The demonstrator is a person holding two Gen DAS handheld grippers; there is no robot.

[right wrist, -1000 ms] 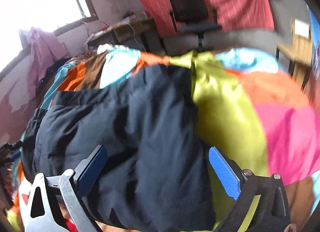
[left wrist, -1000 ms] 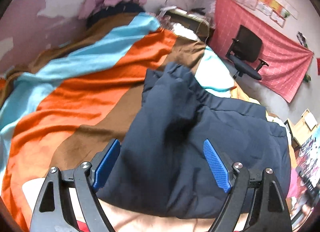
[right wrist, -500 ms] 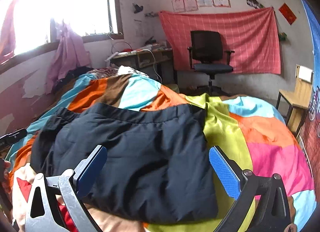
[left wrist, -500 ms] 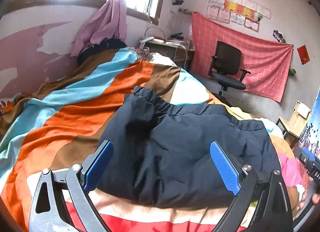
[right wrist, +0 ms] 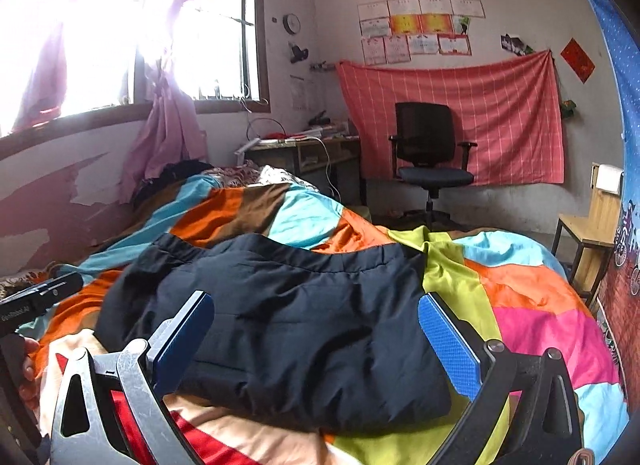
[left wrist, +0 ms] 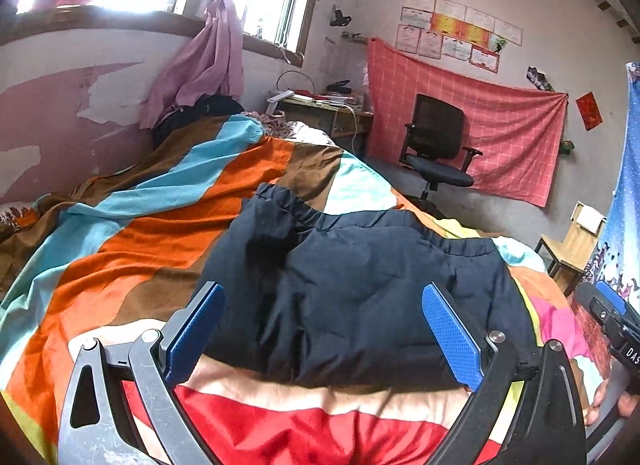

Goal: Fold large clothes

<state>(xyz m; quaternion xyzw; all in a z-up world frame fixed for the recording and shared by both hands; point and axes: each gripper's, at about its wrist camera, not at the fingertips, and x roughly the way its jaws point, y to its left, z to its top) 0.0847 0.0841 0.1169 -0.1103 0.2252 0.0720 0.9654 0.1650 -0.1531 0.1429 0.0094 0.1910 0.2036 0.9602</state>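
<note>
On the bed [left wrist: 132, 249], across the patchwork quilt [right wrist: 532, 305], your dark navy padded garment [left wrist: 360, 289] is lying folded into a thick, roughly rectangular bundle, its gathered elastic edge pointing toward the far wall. You are holding the left gripper [left wrist: 320, 329] above the near edge of the bundle with its jaws spread wide and nothing between them. You are holding the right gripper [right wrist: 316, 337] over the same near edge, jaws equally wide and empty; neither pair is touching the cloth.

Beyond the bed, an office chair [right wrist: 430, 157] is standing in front of a red checked cloth [right wrist: 480, 113] hanging on the wall. A row of certificates [right wrist: 416, 33] is hanging above it, the print too small to read. Beside the window, a desk [right wrist: 304, 149] is carrying papers and cables.
</note>
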